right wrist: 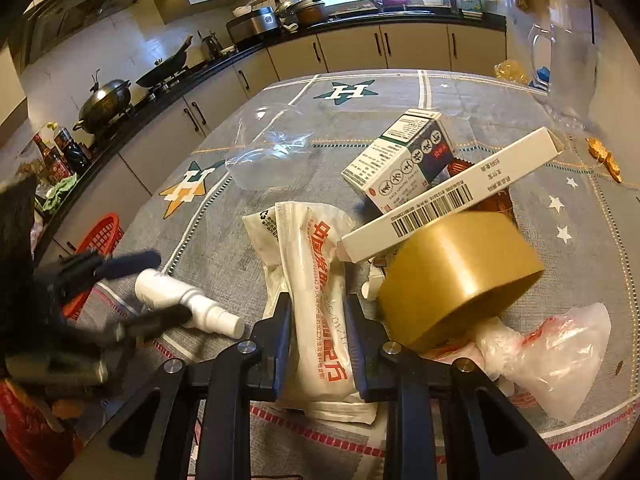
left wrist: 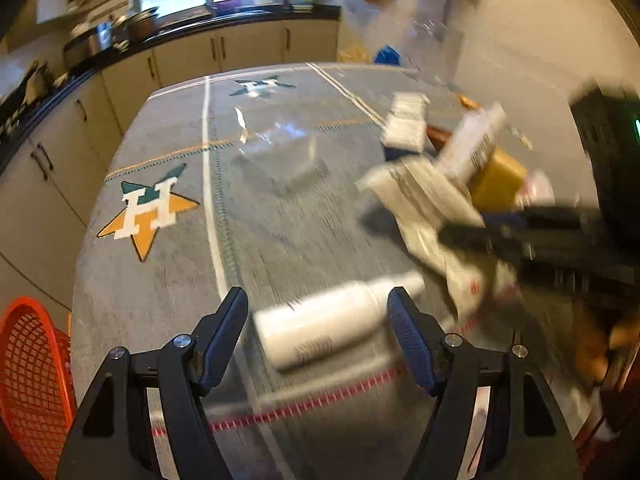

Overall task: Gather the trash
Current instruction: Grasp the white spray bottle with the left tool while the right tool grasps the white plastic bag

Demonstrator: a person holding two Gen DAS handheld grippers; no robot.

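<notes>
A white spray bottle [left wrist: 324, 322] lies on its side on the grey tablecloth, between the open fingers of my left gripper [left wrist: 318, 304]; it also shows in the right wrist view [right wrist: 180, 298]. My right gripper [right wrist: 318, 312] is shut on a white packet with red print [right wrist: 316, 280]. The left wrist view shows that packet [left wrist: 420, 204] held by the right gripper [left wrist: 472, 232]. Against the packet lie a roll of tan tape [right wrist: 456, 280], a long white barcode box [right wrist: 452, 196] and a medicine box [right wrist: 400, 156].
A red mesh basket [left wrist: 28, 380] hangs at the table's left edge. A clear plastic container [right wrist: 268, 148] lies mid-table. A crumpled plastic bag [right wrist: 552, 352] lies at the right. Kitchen counters with pots run along the far side.
</notes>
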